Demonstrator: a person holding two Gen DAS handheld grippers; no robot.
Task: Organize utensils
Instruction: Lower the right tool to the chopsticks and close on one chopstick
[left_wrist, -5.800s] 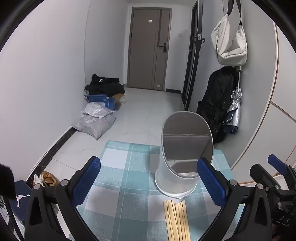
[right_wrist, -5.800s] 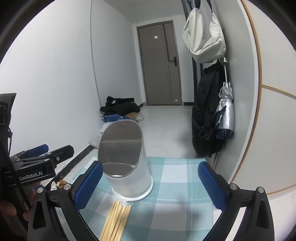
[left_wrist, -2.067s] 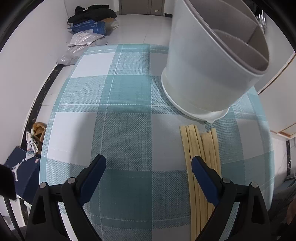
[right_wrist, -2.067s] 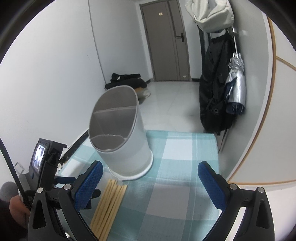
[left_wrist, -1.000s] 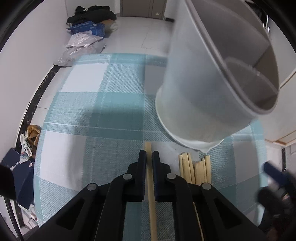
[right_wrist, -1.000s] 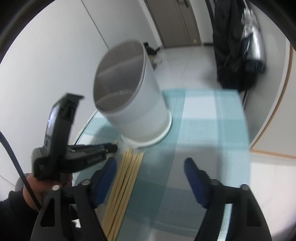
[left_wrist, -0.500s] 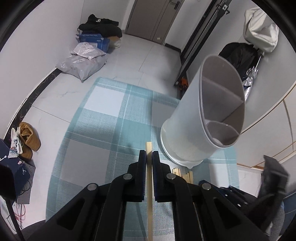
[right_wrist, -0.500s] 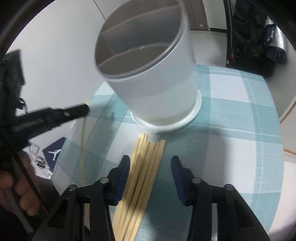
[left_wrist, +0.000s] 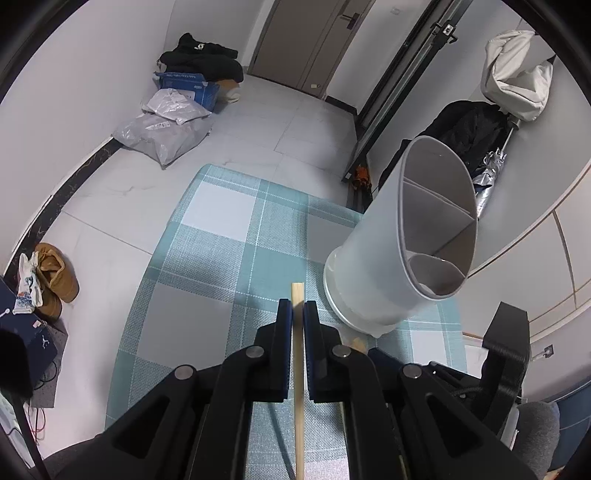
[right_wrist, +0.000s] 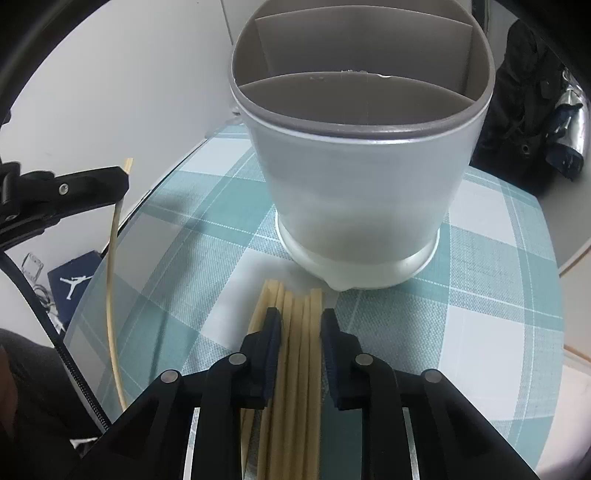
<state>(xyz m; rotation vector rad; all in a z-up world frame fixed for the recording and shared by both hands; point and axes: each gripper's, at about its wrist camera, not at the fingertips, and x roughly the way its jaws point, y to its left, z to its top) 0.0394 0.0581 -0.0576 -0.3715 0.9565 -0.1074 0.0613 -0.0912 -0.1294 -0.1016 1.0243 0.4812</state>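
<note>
My left gripper (left_wrist: 297, 306) is clenched on a single chopstick (left_wrist: 297, 354), which runs up between the pads and pokes out just past the tips, lifted above the tabletop (left_wrist: 221, 258) with its teal checked cloth. From the right wrist view that same chopstick (right_wrist: 112, 266) shows at the left edge, hanging down from the left jaws clear of the cloth.

My right gripper (right_wrist: 300, 325) is down at the bundle of chopsticks (right_wrist: 295, 332) lying on the cloth. Its jaws have just been closing, and they now straddle several of the sticks at their far ends; a narrow gap shows between the pads and the sticks, so I count them as not yet gripping. One or two sticks lie just outside the left pad.

Just beyond the ends of the bundle stands the white utensil holder (right_wrist: 354, 192), upright on the cloth, its base close to the stick tips. Its grey interior is split by dividers into compartments, and nothing shows inside them from here.

Further off, past the tabletop edge, the tiled floor (left_wrist: 295, 122) carries grey plastic bags (left_wrist: 166, 125), a blue box (left_wrist: 188, 85) and dark clothing (left_wrist: 199, 61) against the wall, with a door (left_wrist: 306, 40) behind. A dark coat (left_wrist: 465, 125) and a white bag (left_wrist: 517, 70) hang at the right.
</note>
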